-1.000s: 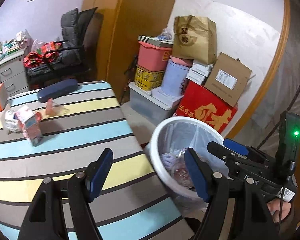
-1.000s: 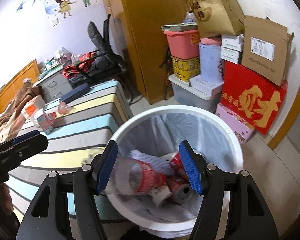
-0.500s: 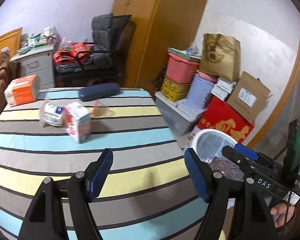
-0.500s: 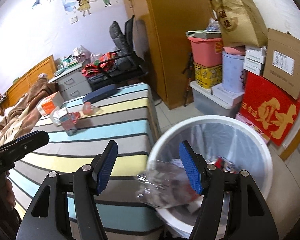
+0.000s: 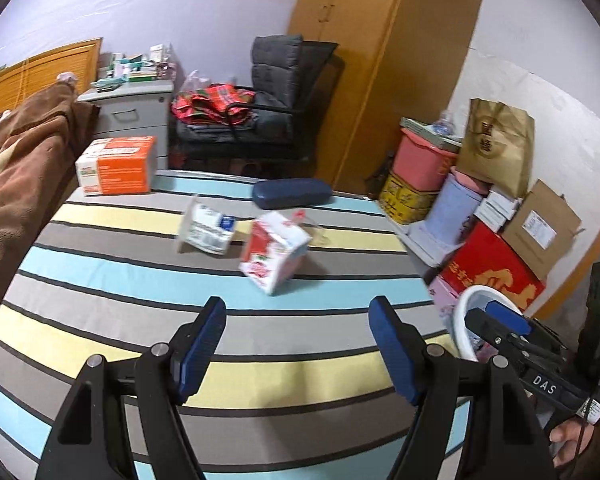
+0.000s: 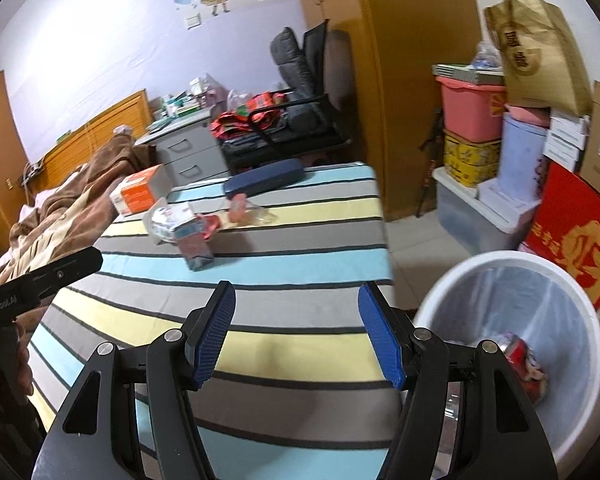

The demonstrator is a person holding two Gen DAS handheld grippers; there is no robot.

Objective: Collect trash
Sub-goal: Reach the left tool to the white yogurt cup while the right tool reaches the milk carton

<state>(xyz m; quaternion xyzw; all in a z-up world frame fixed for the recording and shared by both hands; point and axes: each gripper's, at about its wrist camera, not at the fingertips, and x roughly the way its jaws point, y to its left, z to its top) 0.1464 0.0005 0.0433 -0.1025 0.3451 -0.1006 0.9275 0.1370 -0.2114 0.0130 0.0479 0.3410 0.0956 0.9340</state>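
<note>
Both tongs, the left tongs (image 5: 296,344) and the right tongs (image 6: 296,336), are spread wide with nothing in them. The red carton (image 5: 274,258) and the white wrapper (image 5: 206,230) lie close together on the striped tabletop (image 5: 100,272), so a grab could knock one away (cartons slide easily). The white bin (image 6: 580,320) stands on the floor, beside stacked boxes (image 6: 472,120).

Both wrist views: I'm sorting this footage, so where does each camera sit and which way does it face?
Left wrist: on the left gripper, facing the striped table; right gripper and a hand show.
Right wrist: on the right gripper, facing the table edge and white bin; left gripper shows.
Shared: red-and-white carton, orange box, bin.
</note>
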